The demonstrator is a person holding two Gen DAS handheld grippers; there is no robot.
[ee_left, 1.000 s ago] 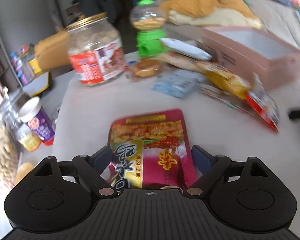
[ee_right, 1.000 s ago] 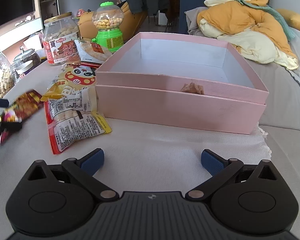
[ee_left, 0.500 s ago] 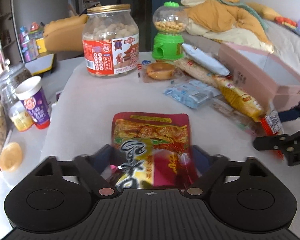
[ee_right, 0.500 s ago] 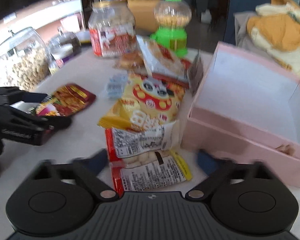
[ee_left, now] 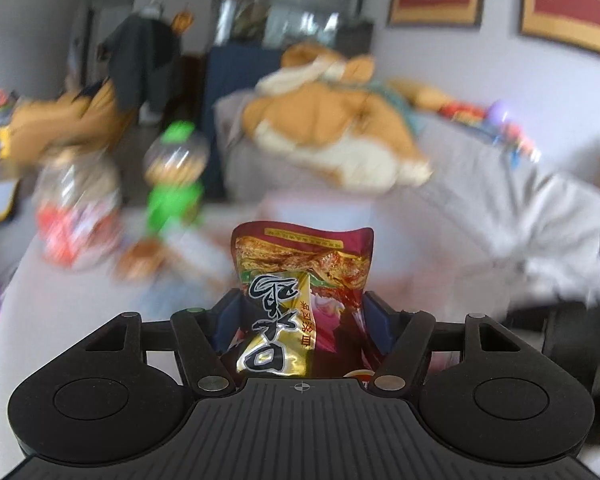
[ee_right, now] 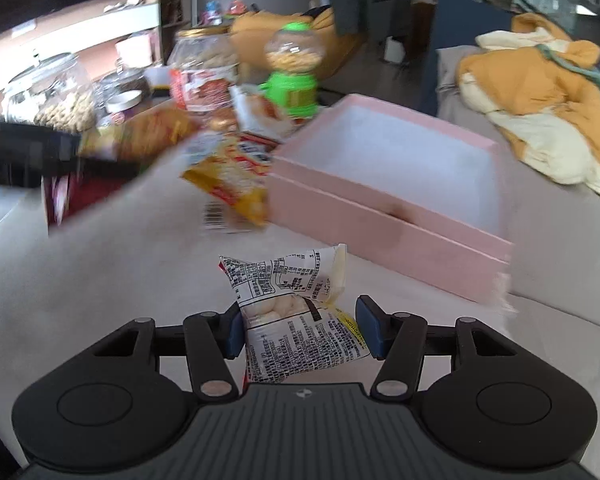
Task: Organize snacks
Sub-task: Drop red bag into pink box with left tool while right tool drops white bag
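Showing, in the left wrist view alone, the left gripper (ee_left: 300, 312) pinching a red and gold snack pouch (ee_left: 300, 284) by its lower half, jaws having just been closing with the pouch between them. Standing upright off the counter (ee_left: 60, 300), top edge creased and curling, bold black characters on a gold panel, glossy foil catching light. Blurring everything behind it: a jar with a red label (ee_left: 76, 216), a green candy dispenser (ee_left: 176, 184), orange bedding (ee_left: 332, 136), framed pictures on the wall.

Showing, in the right wrist view alone, the right gripper (ee_right: 300, 328) squeezing a white snack packet (ee_right: 296, 312), jaws having just been closing on it. Crumpling at the waist, packet lifted above the counter (ee_right: 120, 280), fine black print on white, pale pieces visible through a clear window, yellow corner at the right. Revealing a pink box (ee_right: 380, 216) just beyond, open and pale inside, a yellow packet (ee_right: 232, 184) lying beside its left wall, and a nut jar (ee_right: 52, 96) far left.
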